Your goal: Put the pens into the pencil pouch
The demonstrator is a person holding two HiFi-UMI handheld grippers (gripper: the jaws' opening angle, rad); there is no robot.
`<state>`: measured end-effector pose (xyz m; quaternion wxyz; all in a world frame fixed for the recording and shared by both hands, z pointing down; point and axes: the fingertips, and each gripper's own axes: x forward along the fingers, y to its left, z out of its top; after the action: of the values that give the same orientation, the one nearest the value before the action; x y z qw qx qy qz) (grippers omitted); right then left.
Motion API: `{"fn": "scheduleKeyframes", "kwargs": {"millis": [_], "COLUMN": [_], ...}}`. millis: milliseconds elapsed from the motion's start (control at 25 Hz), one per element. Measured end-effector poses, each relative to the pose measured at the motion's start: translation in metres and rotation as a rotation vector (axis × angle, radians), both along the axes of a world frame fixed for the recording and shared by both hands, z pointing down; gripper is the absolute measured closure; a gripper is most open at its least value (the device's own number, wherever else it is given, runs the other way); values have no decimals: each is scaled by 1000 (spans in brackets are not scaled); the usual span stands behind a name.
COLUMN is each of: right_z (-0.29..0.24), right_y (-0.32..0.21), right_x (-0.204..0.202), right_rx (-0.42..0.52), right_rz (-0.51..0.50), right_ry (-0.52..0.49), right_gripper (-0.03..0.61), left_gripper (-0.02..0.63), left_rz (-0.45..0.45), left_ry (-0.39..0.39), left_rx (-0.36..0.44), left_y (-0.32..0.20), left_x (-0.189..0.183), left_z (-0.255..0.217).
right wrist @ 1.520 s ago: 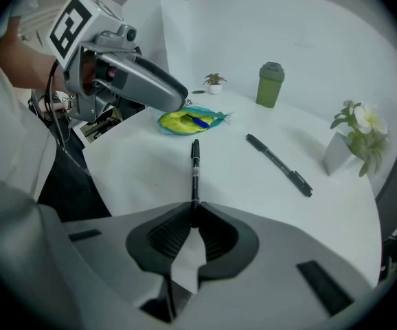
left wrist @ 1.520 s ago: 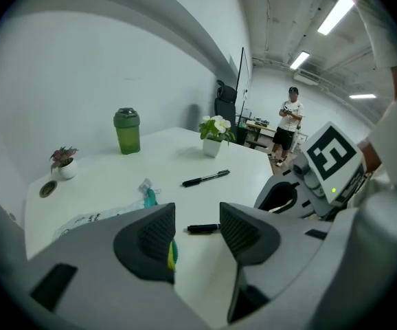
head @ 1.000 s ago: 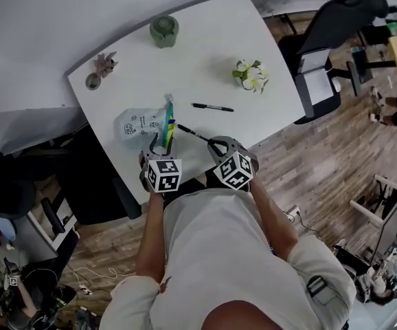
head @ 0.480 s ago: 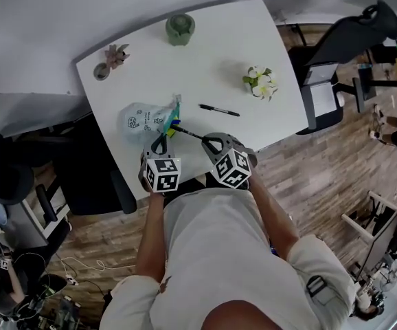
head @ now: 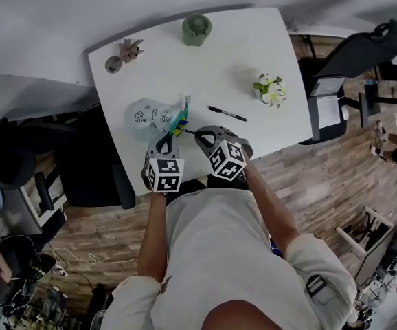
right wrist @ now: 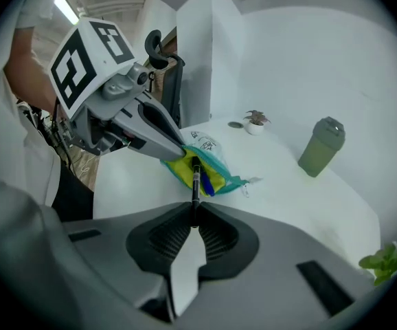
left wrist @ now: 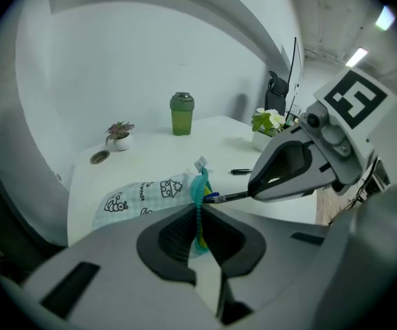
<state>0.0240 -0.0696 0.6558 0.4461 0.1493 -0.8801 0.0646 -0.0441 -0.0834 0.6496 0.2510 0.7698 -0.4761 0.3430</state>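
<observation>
Right gripper view first: my right gripper (right wrist: 194, 215) is clenched on the tail of a black pen (right wrist: 196, 179). The pen's long axis runs straight out from between the jaws, along the line the tool points. Its far end lies over the yellow lining (right wrist: 179, 170) of the pencil pouch (right wrist: 202, 144), so the mouth is dead ahead of the pen. I judge the coming move to be a push along the pen's own length, not a sideways sweep.

Something blue sits in that mouth just beside the pen. I cannot tell whether it is a pen already inside.

My left gripper (left wrist: 197, 243) is pinched on the teal zip edge (left wrist: 199, 201) and holds it raised off the table (head: 243, 53). The opening faces my right side, where the right tool comes in, making the right hand the one to feed.

Further out, a second pen (head: 227, 113) lies flat on the table to the right of the pouch, well apart from it, its length pointing roughly toward the pouch. It lies on my right tool's side. Beyond it stand the flowers (head: 270, 91), and a green bottle (head: 196, 29) at the far edge.
</observation>
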Motion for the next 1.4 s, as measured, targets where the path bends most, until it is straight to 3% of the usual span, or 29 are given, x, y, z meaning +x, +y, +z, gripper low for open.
{"fn": "scheduleKeyframes", "kwargs": {"millis": [280,680,920,1400], "right_z": [4,17,17,-8], "right_y": [-14,-25,-26,-42], "right_x": [-35,-69,-60,-5], "right_rx": [-28,-120,-121,-69], "right_rz": [-44,34,79,221], "right_ry": [-64,-186,-192,-232], "right_gripper": [541,537,465,457], "left_gripper": [601,601,601,601], "left_rz": [-20,-54,-39,22], "left_ry": [21,57,45,17], "left_rx": [3,8,8,17], "left_y": [2,2,0,-15], "left_x": [-1,-1,2,23], "left_z": [-2,-2,0,-1]}}
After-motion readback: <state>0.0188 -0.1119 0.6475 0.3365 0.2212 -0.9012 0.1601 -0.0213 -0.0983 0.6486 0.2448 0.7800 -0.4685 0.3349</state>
